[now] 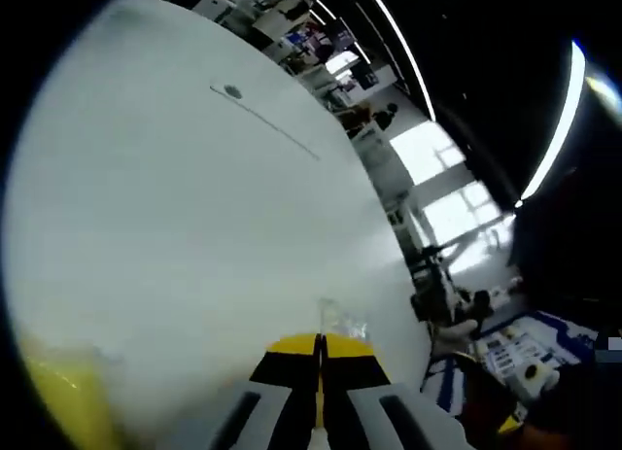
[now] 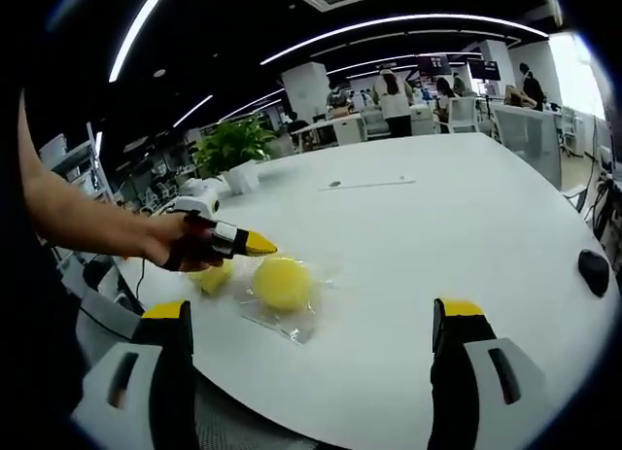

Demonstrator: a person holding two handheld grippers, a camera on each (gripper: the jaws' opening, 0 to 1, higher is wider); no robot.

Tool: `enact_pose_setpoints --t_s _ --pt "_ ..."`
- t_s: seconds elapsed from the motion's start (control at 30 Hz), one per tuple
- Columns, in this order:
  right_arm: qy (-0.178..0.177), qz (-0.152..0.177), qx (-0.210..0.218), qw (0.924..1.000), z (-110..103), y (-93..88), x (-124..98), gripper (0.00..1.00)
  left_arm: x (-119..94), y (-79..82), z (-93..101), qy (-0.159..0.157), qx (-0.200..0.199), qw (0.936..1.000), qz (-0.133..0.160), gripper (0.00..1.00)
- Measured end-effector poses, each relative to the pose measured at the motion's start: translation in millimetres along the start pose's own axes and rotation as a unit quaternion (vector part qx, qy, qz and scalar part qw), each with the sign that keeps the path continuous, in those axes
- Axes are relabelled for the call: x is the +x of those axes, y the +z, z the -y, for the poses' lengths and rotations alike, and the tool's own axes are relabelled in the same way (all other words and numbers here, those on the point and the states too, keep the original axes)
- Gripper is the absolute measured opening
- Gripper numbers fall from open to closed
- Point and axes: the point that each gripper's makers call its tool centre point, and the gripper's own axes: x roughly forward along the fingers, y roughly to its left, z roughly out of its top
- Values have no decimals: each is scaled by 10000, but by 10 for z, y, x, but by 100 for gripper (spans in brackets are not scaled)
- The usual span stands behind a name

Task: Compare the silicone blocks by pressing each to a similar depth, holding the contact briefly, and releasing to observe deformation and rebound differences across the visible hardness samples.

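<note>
In the right gripper view a round yellow silicone block (image 2: 283, 281) lies on a sheet of clear plastic (image 2: 292, 322) on the white table (image 2: 418, 226). A second, smaller yellow block (image 2: 214, 276) lies just to its left, partly under a person's hand (image 2: 180, 241). That hand holds my left gripper (image 2: 262, 244), shut, its yellow tips hovering just above the round block's upper left edge; contact cannot be told. My right gripper (image 2: 311, 312) stands open, nearer than the blocks. In the left gripper view my left gripper (image 1: 319, 345) is shut over the bare table (image 1: 194, 226), with a yellow blur (image 1: 58, 392) at the lower left.
A black mouse (image 2: 593, 272) lies at the table's right edge. A potted plant (image 2: 233, 145) and a white object (image 2: 199, 192) stand at the far left end. People (image 2: 394, 98) and desks fill the office behind. The table's near edge runs just beyond my right jaws.
</note>
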Motion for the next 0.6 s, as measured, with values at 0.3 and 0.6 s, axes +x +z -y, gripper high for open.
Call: enact_pose_setpoints --t_s 0.3,0.6 --pt "157 131 -57 9998 -73 79 21 96 -226 22 229 -149 1169 9930 -113 0" --pt "299 149 -139 9993 -157 130 41 96 -347 143 449 -196 1645 9862 -51 0"
